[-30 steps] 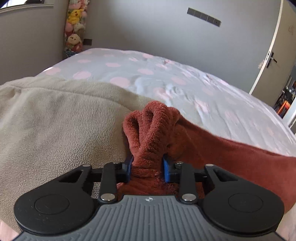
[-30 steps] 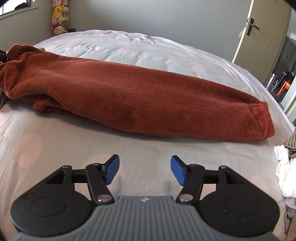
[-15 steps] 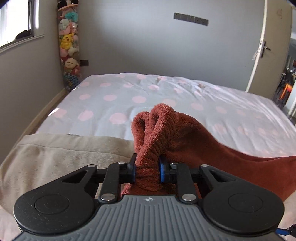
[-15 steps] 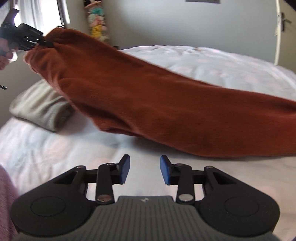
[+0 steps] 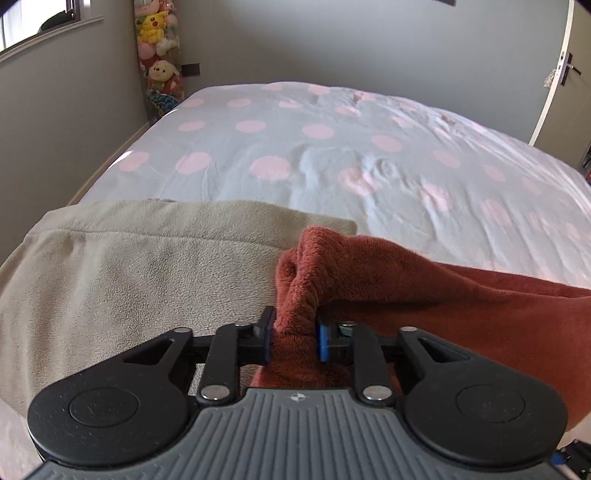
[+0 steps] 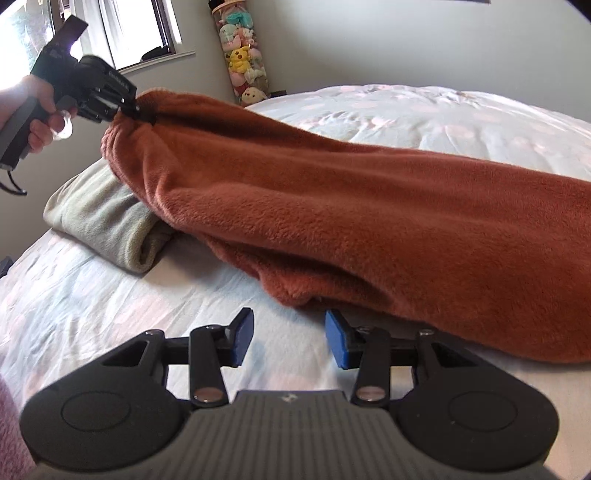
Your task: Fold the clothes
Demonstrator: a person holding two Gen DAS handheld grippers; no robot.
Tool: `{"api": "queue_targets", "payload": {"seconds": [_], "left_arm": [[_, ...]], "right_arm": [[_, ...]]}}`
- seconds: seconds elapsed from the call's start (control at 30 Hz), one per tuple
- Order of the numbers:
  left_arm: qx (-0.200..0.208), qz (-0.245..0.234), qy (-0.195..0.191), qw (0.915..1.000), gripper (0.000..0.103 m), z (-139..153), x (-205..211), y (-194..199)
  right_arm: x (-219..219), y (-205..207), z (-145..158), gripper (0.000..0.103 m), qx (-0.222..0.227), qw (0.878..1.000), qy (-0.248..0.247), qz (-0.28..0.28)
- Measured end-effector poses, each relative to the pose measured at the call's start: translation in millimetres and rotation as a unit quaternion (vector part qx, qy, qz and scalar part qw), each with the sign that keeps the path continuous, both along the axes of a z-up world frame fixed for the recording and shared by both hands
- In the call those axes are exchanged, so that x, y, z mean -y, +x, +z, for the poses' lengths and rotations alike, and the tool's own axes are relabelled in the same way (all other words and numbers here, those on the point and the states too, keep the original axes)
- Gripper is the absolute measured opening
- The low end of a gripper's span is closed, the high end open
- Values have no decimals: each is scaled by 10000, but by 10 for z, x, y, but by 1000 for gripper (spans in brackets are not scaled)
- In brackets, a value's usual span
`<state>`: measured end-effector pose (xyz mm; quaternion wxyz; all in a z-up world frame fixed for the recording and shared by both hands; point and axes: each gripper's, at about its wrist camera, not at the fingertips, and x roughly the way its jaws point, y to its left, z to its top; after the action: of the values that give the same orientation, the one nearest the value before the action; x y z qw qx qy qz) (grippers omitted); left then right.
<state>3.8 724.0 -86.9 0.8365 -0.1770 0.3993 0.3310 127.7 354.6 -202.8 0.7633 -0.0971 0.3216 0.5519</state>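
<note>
This is a bedroom in a home. A wide bed in pale sheeting with pink dots fills the frame's middle, a tall column of plush toys stands in the upper-left corner beside a window, and a door shows at the upper right.

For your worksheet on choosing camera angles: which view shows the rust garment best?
The right wrist view: the rust garment stretches across the bed, one end lifted by the left gripper. The left wrist view shows only the bunched end in the gripper's shut jaws and a strip trailing right.
</note>
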Motion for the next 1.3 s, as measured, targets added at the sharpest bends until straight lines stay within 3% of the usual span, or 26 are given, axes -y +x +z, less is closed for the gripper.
{"api": "queue_targets", "payload": {"seconds": [0.07, 0.13, 0.17, 0.23, 0.27, 0.3, 0.4, 0.6, 0.73, 0.83, 0.93, 1.07, 1.17, 1.3], "left_arm": [[9, -29, -11, 10000, 30, -53, -40, -24], [17, -57, 75, 10000, 47, -57, -44, -60], [-2, -80, 147, 9999, 49, -48, -41, -71], [-25, -191, 249, 9995, 49, -24, -25, -88], [-42, -228, 301, 9993, 49, -7, -10, -95], [-58, -257, 372, 9990, 49, 16, 10, -94], [-112, -386, 662, 9970, 49, 106, 86, -54], [-62, -454, 1221, 9915, 54, 413, 217, 81], [-72, -1077, 1427, 9839, 56, 586, 420, 262], [-182, -1763, 1400, 9742, 57, 582, 618, 493], [-390, -2402, 1447, 9591, 58, 459, 826, 767], [-675, -3172, 1476, 9344, 60, 203, 1037, 1111], [-807, -3566, 1413, 9200, 60, -18, 1130, 1377], [-966, -3987, 1304, 9026, 60, -316, 1223, 1704]], "right_arm": [[-89, 7, -24, 53, 99, 9999, 49, -8], [-183, 16, -36, 53, 202, 9997, 112, 35], [-225, 24, -38, 54, 229, 9996, 134, 46], [-293, 48, -33, 55, 219, 9996, 150, 38], [-318, 62, -30, 48, 193, 9997, 112, 16], [-330, 76, -25, 34, 142, 9999, 13, -29], [-194, 111, 37, 15, 87, 9999, -87, 18], [159, 176, 183, 13, 25, 9996, -195, 197], [394, 219, 280, 15, -16, 9991, -266, 316], [615, 421, 468, 15, 203, 9987, -269, 388], [748, 760, 648, 16, 429, 9973, -351, 476], [762, 1248, 786, 32, 985, 9908, -652, 663], [671, 1572, 809, 34, 1327, 9832, -933, 841], [472, 1939, 783, 42, 1453, 9783, -1065, 1023]]}}
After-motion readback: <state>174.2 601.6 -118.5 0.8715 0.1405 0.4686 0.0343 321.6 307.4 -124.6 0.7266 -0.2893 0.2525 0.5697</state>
